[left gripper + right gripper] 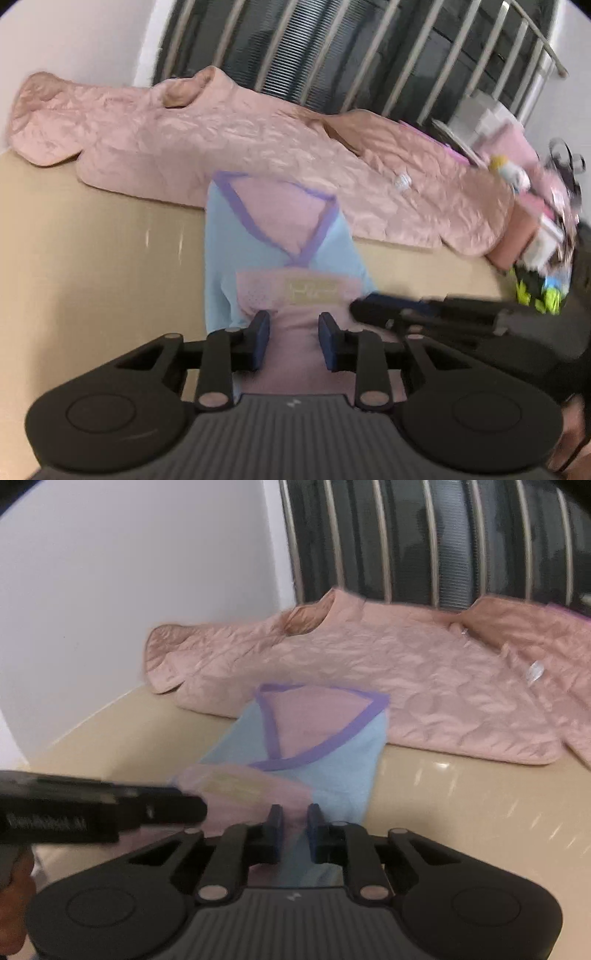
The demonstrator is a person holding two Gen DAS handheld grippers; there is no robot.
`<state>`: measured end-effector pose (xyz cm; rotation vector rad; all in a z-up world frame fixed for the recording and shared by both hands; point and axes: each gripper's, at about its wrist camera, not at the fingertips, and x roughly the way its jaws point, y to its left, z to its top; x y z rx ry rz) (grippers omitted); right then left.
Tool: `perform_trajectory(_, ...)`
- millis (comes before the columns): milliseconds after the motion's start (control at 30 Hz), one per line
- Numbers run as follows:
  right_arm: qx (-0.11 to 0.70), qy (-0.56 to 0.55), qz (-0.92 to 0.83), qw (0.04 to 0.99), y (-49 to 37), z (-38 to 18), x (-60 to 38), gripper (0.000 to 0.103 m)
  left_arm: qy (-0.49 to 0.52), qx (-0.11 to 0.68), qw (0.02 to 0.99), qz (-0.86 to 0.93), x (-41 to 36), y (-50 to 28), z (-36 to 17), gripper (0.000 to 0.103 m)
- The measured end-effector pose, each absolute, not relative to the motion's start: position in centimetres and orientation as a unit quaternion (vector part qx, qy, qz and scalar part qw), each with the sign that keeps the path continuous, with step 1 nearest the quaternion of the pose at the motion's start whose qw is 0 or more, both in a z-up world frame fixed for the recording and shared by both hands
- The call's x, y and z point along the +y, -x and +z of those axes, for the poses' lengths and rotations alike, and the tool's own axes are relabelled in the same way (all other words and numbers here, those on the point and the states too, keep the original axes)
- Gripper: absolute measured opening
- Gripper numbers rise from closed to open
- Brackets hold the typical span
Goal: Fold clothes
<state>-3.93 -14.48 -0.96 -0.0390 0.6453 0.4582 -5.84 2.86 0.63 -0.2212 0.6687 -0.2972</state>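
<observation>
Working the blue-and-pink top [325, 760], which lay just in front of the pink quilted jacket [406, 679], the right gripper [295, 825] pinched its hem, the left gripper [293, 332] stood unclenched over it; 1 pinch could skew the fold.

The left gripper [294, 328] hovers over the pink lower part of a blue and pink top [280, 258] — pads apart, cloth beneath them. The right gripper [360, 308] reaches in from the right. A quilted pink jacket [240, 144] lies behind on the tan table [92, 266].
</observation>
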Motion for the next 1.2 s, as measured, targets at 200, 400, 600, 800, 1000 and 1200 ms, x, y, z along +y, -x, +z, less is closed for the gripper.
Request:
perform_trajectory(200, 0.267, 0.083, 0.239, 0.930, 8.4, 0.5, -15.0, 0.028, 0.147, 0.312, 0.926, -0.154, 5.0, 6.7, 1.4, 0.039)
perform_trajectory(400, 0.200, 0.232, 0.346, 0.887, 13.8, 0.5, -13.7, 0.057, 0.107, 0.298, 0.935, -0.163, 6.7, 8.1, 2.5, 0.050)
perform_trajectory(600, 0.166, 0.350, 0.330, 0.861, 13.7, -1.5, -11.0, 0.055, 0.055, 0.273, 0.944, -0.174, 5.8, 9.9, 4.0, 0.054)
perform_trajectory(800, 0.170, 0.371, 0.339, 0.848, 12.6, -2.1, -10.4, 0.026, -0.104, 0.224, 0.940, -0.236, 2.2, 13.3, 3.3, 0.057)
perform_trajectory(1000, 0.186, 0.382, 0.360, 0.831, 12.1, -2.0, -10.5, 0.011, -0.279, 0.187, 0.910, -0.243, -0.9, 15.6, 0.8, 0.066)
perform_trajectory(1200, 0.199, 0.345, 0.389, 0.830, 12.9, -1.1, -11.6, 0.009, -0.332, 0.175, 0.890, -0.261, -1.9, 16.1, -0.3, 0.066)
